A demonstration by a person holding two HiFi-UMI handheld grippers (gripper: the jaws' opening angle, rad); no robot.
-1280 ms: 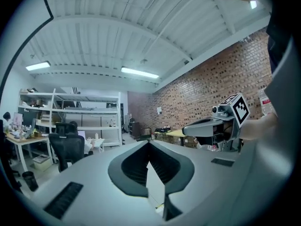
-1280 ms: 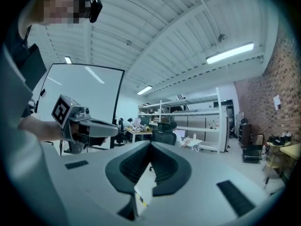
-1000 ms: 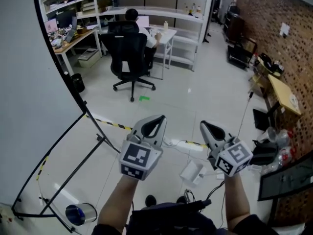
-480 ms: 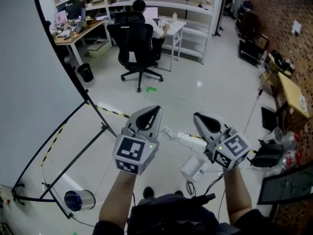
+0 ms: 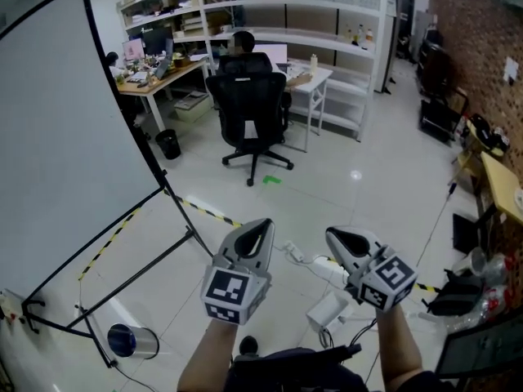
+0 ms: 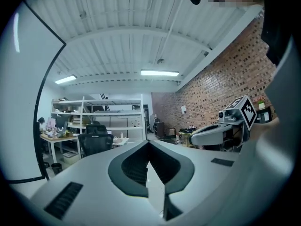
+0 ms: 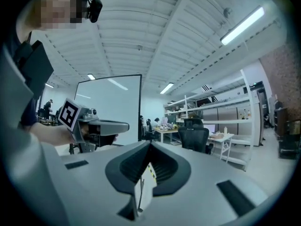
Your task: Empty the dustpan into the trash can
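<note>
While carrying nothing (no dustpan in view), holding left claw [image 5: 260, 229] and right claw [image 5: 337, 239] side by side, both closed, likely just for walking toward the black bin [image 5: 167, 143] well ahead.

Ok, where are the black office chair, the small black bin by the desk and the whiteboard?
black office chair [image 5: 250, 100]: head view, on its backrest.
small black bin [image 5: 168, 145]: head view, on its side wall.
whiteboard [image 5: 65, 129]: head view, on its white face.
</note>
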